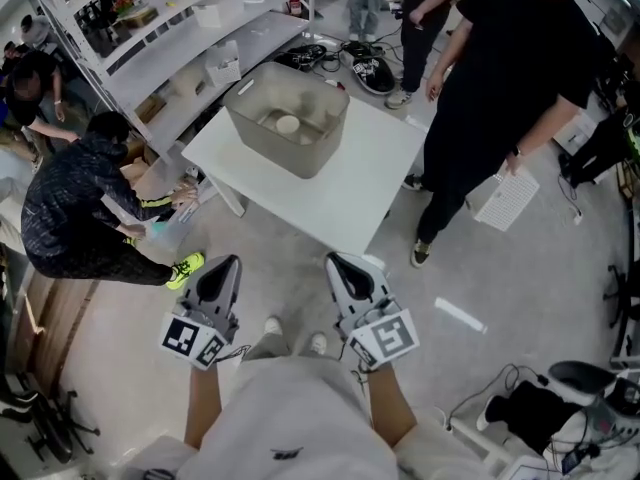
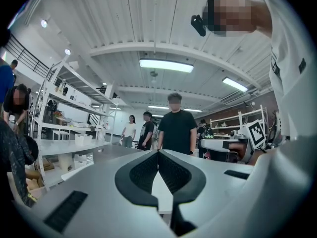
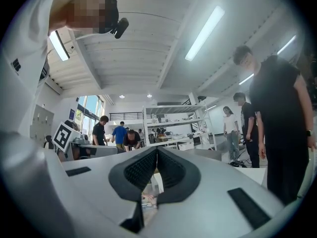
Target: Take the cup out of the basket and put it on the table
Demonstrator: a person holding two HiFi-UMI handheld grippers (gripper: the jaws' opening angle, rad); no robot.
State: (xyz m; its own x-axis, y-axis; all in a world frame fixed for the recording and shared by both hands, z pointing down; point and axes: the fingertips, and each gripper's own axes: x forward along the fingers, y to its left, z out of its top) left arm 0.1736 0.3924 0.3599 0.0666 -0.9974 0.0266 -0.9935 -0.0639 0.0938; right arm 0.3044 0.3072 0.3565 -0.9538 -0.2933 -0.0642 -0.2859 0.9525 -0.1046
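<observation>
A grey basket (image 1: 290, 118) stands on the far left part of a white table (image 1: 350, 188). Inside it lies a pale cup (image 1: 288, 124) on the bottom. My left gripper (image 1: 222, 265) and right gripper (image 1: 340, 261) hang side by side below the table's near edge, well short of the basket, both pointing toward it. Both are shut with nothing between the jaws. In the left gripper view the left gripper (image 2: 158, 152) has its tips meeting, and the same holds for the right gripper (image 3: 156, 151) in the right gripper view.
A person in black (image 1: 520, 78) stands at the table's right side holding a paper. Another person (image 1: 80, 208) crouches on the floor at the left beside metal shelving (image 1: 170, 28). Cables and gear (image 1: 570, 408) lie on the floor at lower right.
</observation>
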